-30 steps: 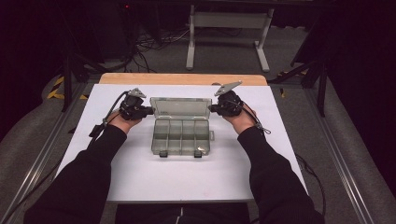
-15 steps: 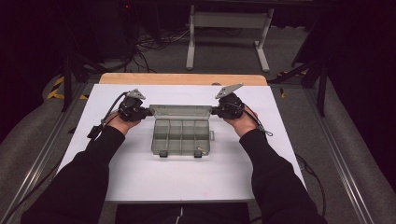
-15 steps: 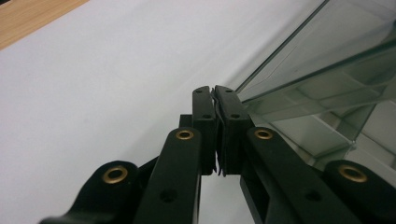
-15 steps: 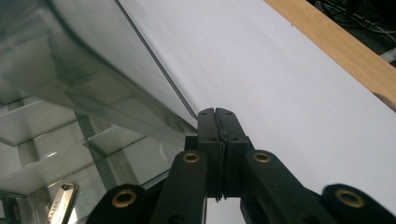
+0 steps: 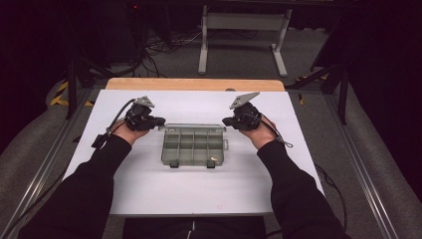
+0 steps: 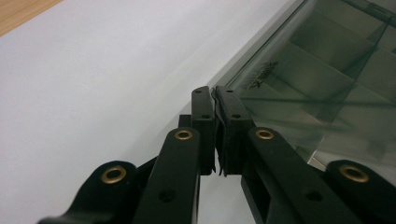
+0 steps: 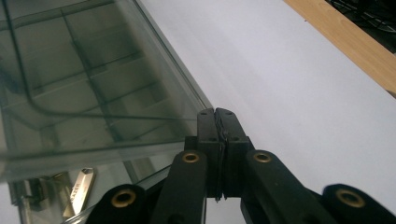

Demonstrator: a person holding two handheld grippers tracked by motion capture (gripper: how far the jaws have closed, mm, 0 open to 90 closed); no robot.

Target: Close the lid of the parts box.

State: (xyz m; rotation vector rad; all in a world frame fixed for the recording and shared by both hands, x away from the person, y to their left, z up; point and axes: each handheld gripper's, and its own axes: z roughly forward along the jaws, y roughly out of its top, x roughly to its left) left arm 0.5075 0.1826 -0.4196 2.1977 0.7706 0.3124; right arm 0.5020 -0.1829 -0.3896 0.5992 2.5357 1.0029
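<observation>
Your clear compartment box sits mid-table on the white sheet, its 2 latches toward 6 o'clock. Your left gripper, at the box's 10 o'clock corner, is clamped on the transparent lid; your right gripper, at 2 o'clock, pinches the lid's opposite corner. The lid looks like thin, stiff, slick plastic, light but likely to flex or crack if twisted. Grip right at the corners and move both hands evenly.
</observation>
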